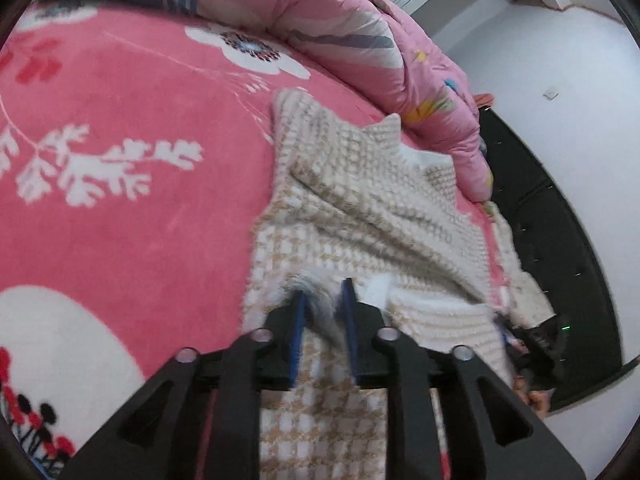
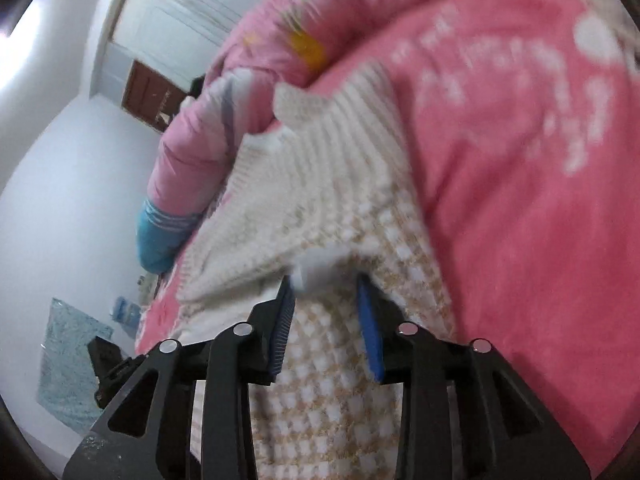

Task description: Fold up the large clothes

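A cream and tan houndstooth knit garment point(image 1: 360, 200) lies rumpled on the pink flowered blanket point(image 1: 140, 220), with a ribbed hem bunched toward the far side. My left gripper point(image 1: 323, 292) is low over it. Its blue pads stand apart, and a fuzzy fold of the knit rises loosely between them. In the right wrist view the same garment point(image 2: 320, 168) fills the middle. My right gripper point(image 2: 325, 286) has its jaws apart too, with a white corner of fabric just in front of the gap. Neither pair of pads presses on the cloth.
A pink puffy quilt point(image 1: 360, 32) is piled along the far side of the bed point(image 2: 260, 60). The dark bed frame point(image 1: 560, 240) and white wall lie beyond the bed's edge. A teal mat point(image 2: 68, 352) is on the floor, and a brown door point(image 2: 148, 92) stands behind.
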`<state>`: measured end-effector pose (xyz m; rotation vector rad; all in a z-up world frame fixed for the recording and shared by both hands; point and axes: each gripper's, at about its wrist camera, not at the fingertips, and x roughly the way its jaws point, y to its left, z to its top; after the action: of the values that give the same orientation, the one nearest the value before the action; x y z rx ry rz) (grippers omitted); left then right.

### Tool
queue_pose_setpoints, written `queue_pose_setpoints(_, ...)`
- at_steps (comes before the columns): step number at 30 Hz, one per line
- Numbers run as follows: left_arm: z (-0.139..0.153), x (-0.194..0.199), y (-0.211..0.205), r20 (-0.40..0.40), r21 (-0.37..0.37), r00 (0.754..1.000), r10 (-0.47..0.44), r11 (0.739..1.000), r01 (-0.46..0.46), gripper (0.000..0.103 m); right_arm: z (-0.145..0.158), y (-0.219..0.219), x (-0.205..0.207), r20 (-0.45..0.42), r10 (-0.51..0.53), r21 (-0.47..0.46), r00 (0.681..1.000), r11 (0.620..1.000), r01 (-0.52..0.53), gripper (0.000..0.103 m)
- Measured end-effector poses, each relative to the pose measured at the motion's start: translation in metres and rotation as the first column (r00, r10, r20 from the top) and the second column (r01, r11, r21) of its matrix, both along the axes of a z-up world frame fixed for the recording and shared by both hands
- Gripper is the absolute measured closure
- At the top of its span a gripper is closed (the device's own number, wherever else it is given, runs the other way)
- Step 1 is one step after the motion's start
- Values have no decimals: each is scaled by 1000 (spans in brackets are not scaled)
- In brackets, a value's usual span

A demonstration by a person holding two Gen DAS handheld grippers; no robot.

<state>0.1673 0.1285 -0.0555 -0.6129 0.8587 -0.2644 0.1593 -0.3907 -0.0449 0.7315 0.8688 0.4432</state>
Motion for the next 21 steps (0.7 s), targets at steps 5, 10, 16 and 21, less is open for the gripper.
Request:
queue_pose_setpoints(5,33,-21,15,127,1,992,20,1000,-21,33,30,-11,-27,87,-24,-8,996,1000,25,25)
queue_pose_setpoints(10,58,-51,13,191,39,981,-28,999,21,33,57,-23,-77,117,-36,-20,992,999,39,23)
queue_pose_setpoints(16,34,-119,-23,196,46,955,-222,975,217,33,48,-23,-136,86,-56,15,995,998,55,21)
queue_pose_setpoints(21,-27,-127,-33,31,-54,982,-186,981,188,33,-1,-19,-141,-91,-94,28,991,995,97,26)
